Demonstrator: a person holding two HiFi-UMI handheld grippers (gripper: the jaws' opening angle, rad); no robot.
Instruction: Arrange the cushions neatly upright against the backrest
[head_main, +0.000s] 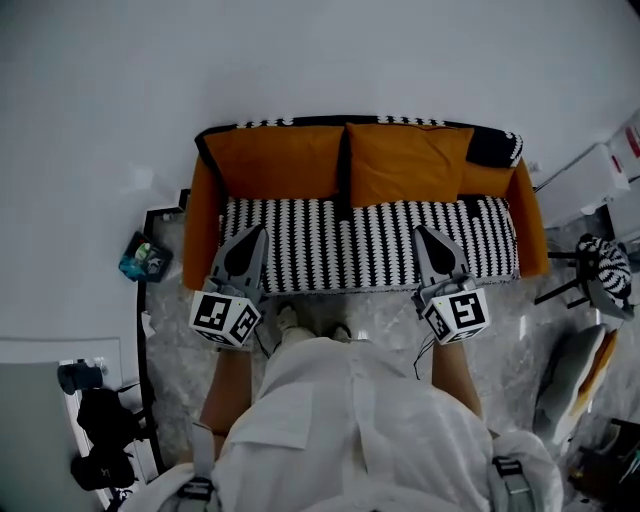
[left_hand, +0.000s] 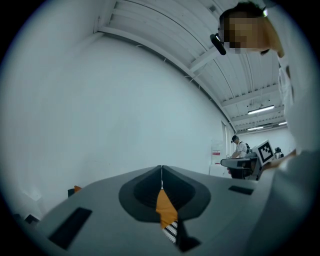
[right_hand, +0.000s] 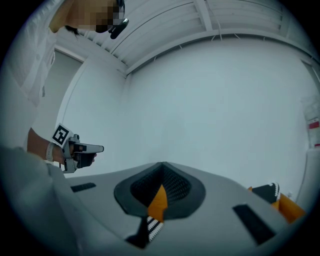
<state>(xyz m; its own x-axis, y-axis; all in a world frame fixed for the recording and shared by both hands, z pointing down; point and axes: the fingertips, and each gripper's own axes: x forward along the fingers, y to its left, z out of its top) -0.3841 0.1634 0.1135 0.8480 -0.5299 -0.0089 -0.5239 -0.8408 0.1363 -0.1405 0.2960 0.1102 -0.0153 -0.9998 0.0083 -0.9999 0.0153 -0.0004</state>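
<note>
Two orange cushions stand upright against the sofa's backrest, one at the left and one at the right. A black-and-white patterned cushion sits in the back right corner. The seat is zigzag-striped in black and white. My left gripper hovers over the seat's front left, jaws shut with nothing between them. My right gripper hovers over the front right, likewise shut with nothing held. Both point level at the backrest. In the left gripper view the jaws meet; in the right gripper view too.
The sofa's orange arms bound the seat. A teal object lies on the floor at the left, dark gear at the lower left. A stand with a patterned cushion and more cushions are at the right.
</note>
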